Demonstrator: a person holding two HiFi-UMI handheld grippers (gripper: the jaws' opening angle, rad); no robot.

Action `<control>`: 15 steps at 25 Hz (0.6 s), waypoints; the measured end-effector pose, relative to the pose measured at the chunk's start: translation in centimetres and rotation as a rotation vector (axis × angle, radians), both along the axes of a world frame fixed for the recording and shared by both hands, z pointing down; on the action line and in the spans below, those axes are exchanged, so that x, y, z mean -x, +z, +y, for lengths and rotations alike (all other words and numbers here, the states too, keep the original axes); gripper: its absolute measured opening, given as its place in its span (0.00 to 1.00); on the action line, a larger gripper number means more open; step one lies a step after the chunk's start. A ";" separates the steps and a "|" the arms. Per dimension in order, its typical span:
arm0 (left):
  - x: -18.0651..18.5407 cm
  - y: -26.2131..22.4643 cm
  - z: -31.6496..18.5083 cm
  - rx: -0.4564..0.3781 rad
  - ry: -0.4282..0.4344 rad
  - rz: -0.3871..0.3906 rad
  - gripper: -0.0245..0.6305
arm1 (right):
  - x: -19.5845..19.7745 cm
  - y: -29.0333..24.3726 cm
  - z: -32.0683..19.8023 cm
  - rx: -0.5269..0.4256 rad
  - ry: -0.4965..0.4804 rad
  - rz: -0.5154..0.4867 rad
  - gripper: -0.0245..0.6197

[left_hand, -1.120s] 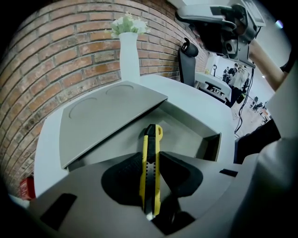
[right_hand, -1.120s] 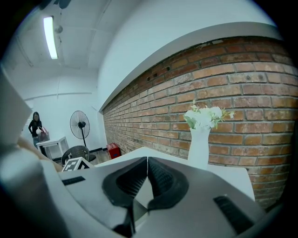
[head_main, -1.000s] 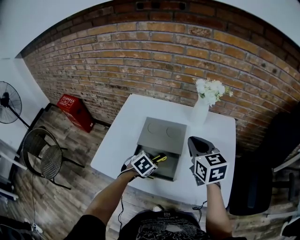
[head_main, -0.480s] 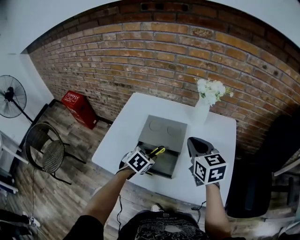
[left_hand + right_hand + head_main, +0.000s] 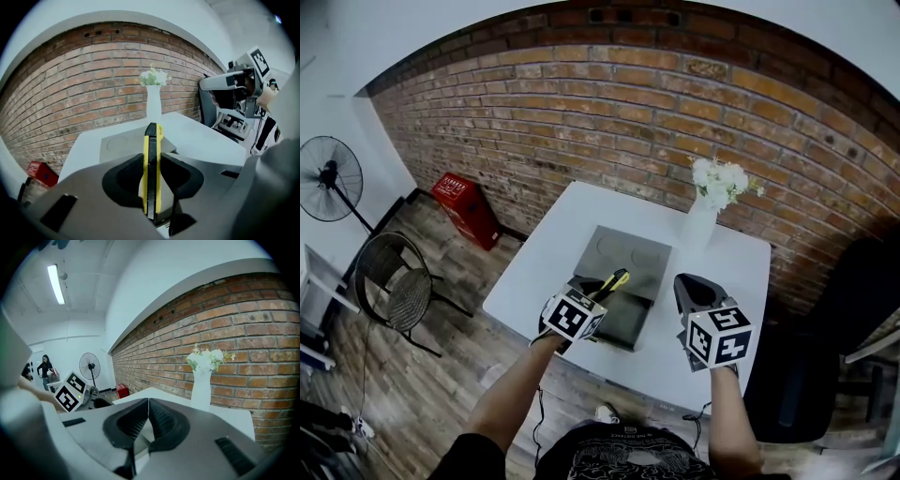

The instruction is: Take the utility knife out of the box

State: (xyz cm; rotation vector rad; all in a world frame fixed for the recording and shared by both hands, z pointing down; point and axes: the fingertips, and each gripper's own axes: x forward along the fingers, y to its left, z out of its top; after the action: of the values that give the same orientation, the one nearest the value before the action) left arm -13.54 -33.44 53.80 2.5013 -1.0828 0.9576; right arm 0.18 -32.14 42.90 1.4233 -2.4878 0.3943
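The yellow and black utility knife (image 5: 152,168) stands clamped between the pads of my left gripper (image 5: 152,183), its tip pointing up and away. In the head view the same knife (image 5: 610,284) sticks out of the left gripper (image 5: 592,298), lifted above the open grey box (image 5: 623,281) on the white table (image 5: 553,253). My right gripper (image 5: 696,292) hovers to the right of the box. Its jaws are pressed together with nothing between them, as the right gripper (image 5: 146,420) view shows.
A white vase of flowers (image 5: 705,211) stands at the table's far right, against the brick wall. On the floor at left are a wire chair (image 5: 394,295), a red crate (image 5: 464,208) and a fan (image 5: 330,178). A dark chair (image 5: 825,347) is at the right.
My left gripper has risen with the knife, lifting it from inside the box to above its front edge. The right gripper has stayed put.
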 end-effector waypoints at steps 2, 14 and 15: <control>-0.3 -1.1 0.0 -0.021 -0.026 0.022 0.24 | -0.4 -0.3 0.2 -0.003 -0.009 0.000 0.07; -1.8 -7.0 1.6 -0.155 -0.148 0.099 0.24 | -2.7 -1.8 1.5 -0.027 -0.061 0.006 0.07; -1.9 -7.6 1.8 -0.170 -0.159 0.103 0.24 | -2.9 -1.9 1.6 -0.029 -0.064 0.005 0.07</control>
State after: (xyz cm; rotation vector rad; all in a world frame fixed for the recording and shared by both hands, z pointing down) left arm -11.68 -31.67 46.16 2.5167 -1.3569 0.7117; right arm 3.12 -30.51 40.98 1.3491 -2.5377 0.3432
